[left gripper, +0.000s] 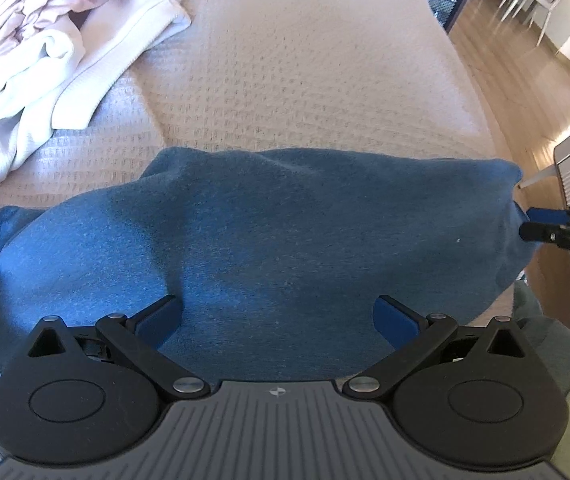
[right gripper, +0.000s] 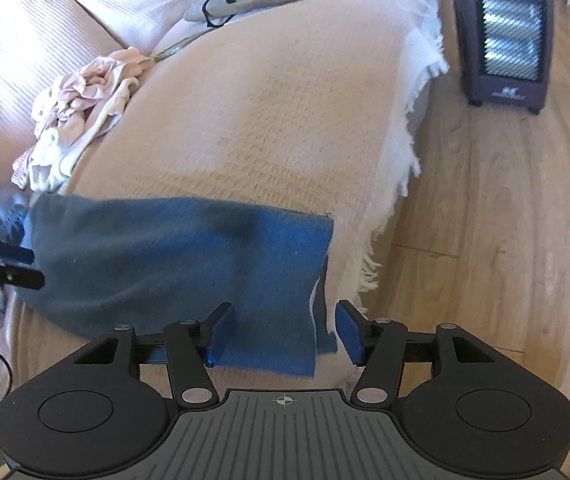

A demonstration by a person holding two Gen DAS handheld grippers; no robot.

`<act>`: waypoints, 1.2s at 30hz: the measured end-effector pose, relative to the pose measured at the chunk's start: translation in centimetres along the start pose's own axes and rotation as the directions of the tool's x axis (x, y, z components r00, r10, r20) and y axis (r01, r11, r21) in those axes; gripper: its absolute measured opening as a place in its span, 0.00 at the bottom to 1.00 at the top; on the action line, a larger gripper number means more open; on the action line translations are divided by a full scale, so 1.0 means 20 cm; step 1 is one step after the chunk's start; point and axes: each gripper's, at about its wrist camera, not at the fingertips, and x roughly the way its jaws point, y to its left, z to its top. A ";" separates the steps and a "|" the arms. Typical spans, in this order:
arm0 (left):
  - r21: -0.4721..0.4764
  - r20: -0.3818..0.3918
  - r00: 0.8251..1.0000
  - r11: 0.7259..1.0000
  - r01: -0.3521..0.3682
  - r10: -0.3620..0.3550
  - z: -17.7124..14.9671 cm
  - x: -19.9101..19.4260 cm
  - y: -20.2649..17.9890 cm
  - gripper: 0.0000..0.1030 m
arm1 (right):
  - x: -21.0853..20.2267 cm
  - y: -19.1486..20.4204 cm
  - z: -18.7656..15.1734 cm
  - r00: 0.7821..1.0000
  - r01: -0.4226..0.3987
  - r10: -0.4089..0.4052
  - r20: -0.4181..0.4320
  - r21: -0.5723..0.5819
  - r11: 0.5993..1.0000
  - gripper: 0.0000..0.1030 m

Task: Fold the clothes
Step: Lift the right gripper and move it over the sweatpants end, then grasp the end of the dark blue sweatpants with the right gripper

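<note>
Blue fleece garment (right gripper: 173,264) lies flat on beige waffle-weave bed cover (left gripper: 305,80); both grippers' fingers (left gripper: 157,320) (right gripper: 221,332) gape empty, apparently after laying a fold.

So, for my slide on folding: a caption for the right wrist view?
Open right tool straddling the corner of a blue cloth on a pink blanket.

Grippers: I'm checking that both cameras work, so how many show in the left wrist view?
2: the left gripper over the blue garment, and the right gripper at the garment's right end.
</note>
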 end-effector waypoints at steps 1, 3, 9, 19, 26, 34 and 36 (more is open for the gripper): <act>0.004 -0.005 1.000 1.000 -0.004 0.004 0.00 0.01 0.00 1.00 | 0.02 -0.02 0.01 1.000 -0.015 0.015 -0.006 0.004 1.000 0.58; 0.009 -0.014 1.000 1.000 -0.011 0.012 0.01 0.02 -0.01 1.00 | 0.06 -0.04 0.02 0.999 -0.043 0.043 -0.011 0.013 0.999 0.63; 0.003 -0.034 0.999 1.000 -0.024 0.024 0.02 0.05 -0.01 1.00 | 0.14 -0.10 0.04 0.991 -0.134 0.135 -0.015 0.058 0.989 0.62; -0.003 -0.021 1.000 1.000 -0.023 0.022 0.01 0.02 0.01 1.00 | 0.09 0.00 0.04 0.995 -0.100 0.100 -0.007 0.084 0.992 0.17; 0.055 0.038 0.999 0.998 0.021 -0.023 0.02 -0.05 -0.05 1.00 | -0.19 0.15 0.05 0.996 0.048 -0.049 0.078 0.022 0.999 0.06; 0.198 0.080 0.989 0.975 0.105 -0.123 0.05 -0.09 -0.27 1.00 | -0.47 0.21 0.08 0.955 0.262 -0.259 0.146 -0.004 0.965 0.06; 0.222 0.087 0.987 0.968 0.116 -0.139 0.05 -0.09 -0.31 1.00 | -0.52 0.20 0.07 0.936 0.325 -0.321 0.144 -0.004 0.946 0.06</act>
